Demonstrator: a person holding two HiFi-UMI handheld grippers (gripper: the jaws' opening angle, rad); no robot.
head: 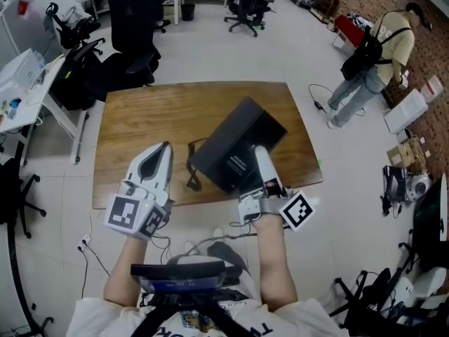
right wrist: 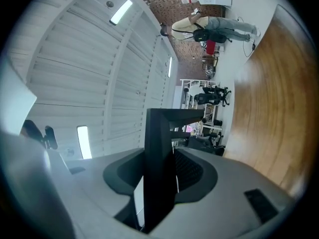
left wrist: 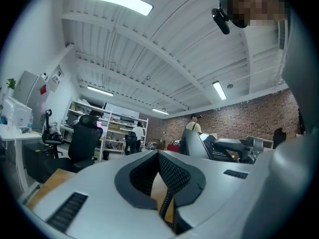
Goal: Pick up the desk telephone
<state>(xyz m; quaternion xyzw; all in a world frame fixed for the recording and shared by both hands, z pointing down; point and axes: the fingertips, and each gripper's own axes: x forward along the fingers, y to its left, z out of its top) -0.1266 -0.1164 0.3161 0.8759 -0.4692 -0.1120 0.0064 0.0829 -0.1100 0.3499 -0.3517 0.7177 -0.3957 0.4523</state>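
Observation:
The black desk telephone hangs tilted above the wooden table, its underside with a label turned up toward the head view. My right gripper is shut on its near right edge. In the right gripper view the phone's thin black edge stands between the pads. A dark cord loops down from the phone's left side. My left gripper floats left of the phone, apart from it, jaws together and empty. In the left gripper view the pads meet, and the phone shows to the right.
Black office chairs stand behind the table. A white desk with gear is at the left. A person with a backpack stands at the back right near boxes. Cables lie on the floor by the table's near edge.

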